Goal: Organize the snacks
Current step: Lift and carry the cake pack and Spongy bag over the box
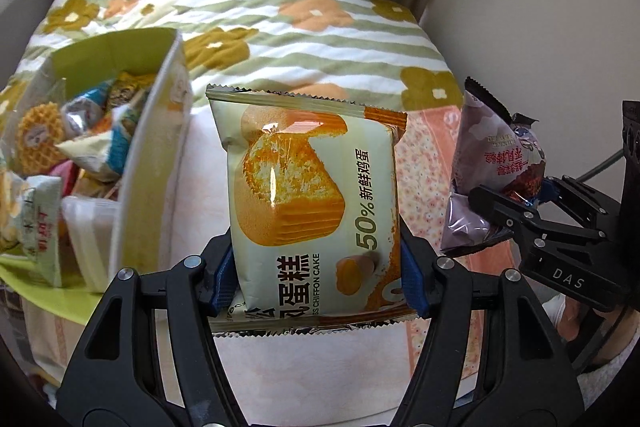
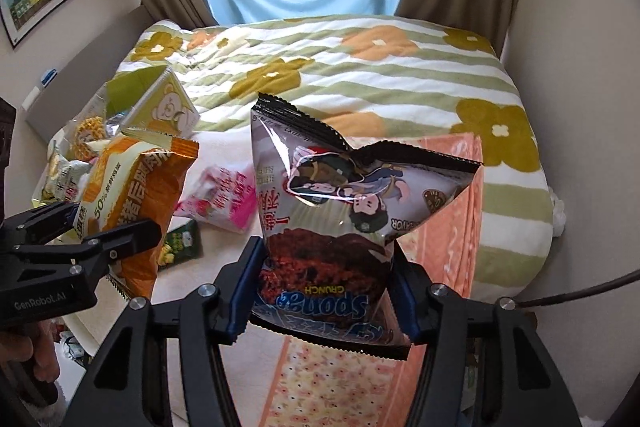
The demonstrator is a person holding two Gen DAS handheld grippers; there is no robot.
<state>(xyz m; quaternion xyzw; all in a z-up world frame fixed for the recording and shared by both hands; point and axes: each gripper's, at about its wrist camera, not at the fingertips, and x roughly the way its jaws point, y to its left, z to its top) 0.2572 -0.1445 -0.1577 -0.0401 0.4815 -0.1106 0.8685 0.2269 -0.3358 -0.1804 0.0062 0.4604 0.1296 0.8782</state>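
My left gripper (image 1: 316, 279) is shut on a cream and orange chiffon cake packet (image 1: 308, 195), lifted above the bed. The same packet (image 2: 132, 195) and left gripper (image 2: 108, 231) show at the left of the right wrist view. My right gripper (image 2: 322, 291) is shut on a grey and black Sponge Crunch snack bag (image 2: 340, 207), its blue pads pressing the bag's lower sides. That bag (image 1: 492, 171) and the right gripper (image 1: 516, 199) appear at the right of the left wrist view. A green box (image 1: 148, 155) full of several snack packets stands at the left.
A flowered striped blanket (image 2: 360, 75) covers the bed, with an orange floral cloth (image 2: 440, 239) on it. A pink packet (image 2: 224, 203) and a small green packet (image 2: 180, 243) lie on the bed. Curtains and a wall stand behind. A hand (image 2: 24, 355) is at the lower left.
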